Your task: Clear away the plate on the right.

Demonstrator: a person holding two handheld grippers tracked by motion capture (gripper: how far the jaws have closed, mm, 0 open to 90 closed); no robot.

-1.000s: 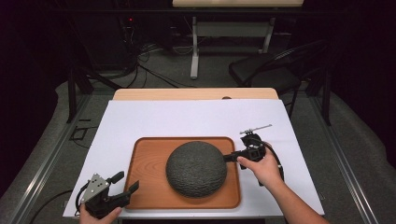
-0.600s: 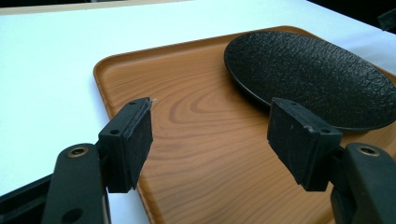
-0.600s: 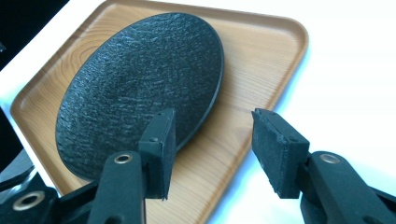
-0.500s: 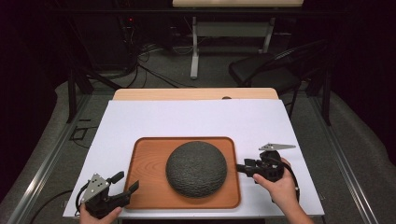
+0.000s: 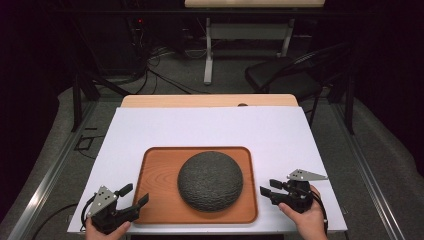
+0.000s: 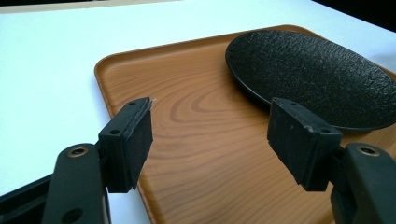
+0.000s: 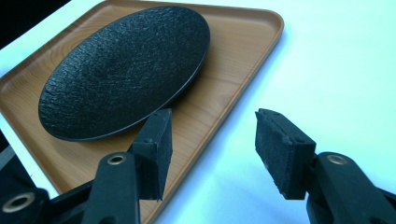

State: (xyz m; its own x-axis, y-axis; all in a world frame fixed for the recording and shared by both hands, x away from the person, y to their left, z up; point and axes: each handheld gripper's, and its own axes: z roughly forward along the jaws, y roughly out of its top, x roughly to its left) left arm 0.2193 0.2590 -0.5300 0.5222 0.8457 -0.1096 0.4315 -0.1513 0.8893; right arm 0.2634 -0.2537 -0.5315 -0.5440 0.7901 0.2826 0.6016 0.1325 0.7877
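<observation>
High view: a wooden tray [image 5: 160,200] lies on a white desk [image 5: 210,127]. On the tray, slightly right of its middle, sits a dark, rough-textured round plate [image 5: 210,180]. The left tongs [image 5: 134,201] rest at the tray's near left corner, held in a hand [image 5: 102,231], jaws apart and empty. The right tongs [image 5: 266,192] sit just beside the tray's right edge, held in the other hand [image 5: 306,220], also spread and holding nothing.

Left gripper view: the left tongs [image 6: 210,133] gape above the tray [image 6: 196,154], with the plate [image 6: 313,74] off to the right on the wood.

Right gripper view: the right tongs [image 7: 212,149] straddle the tray's edge [image 7: 219,116], open; the plate [image 7: 123,70] lies shallow with a thin raised rim.

The plate looks stiff, fairly heavy and breakable, probably ceramic; its grainy surface should resist slipping. The rim seems the only place to pinch it. The tray looks rigid and smooth, best taken by its raised lip, one side each.
</observation>
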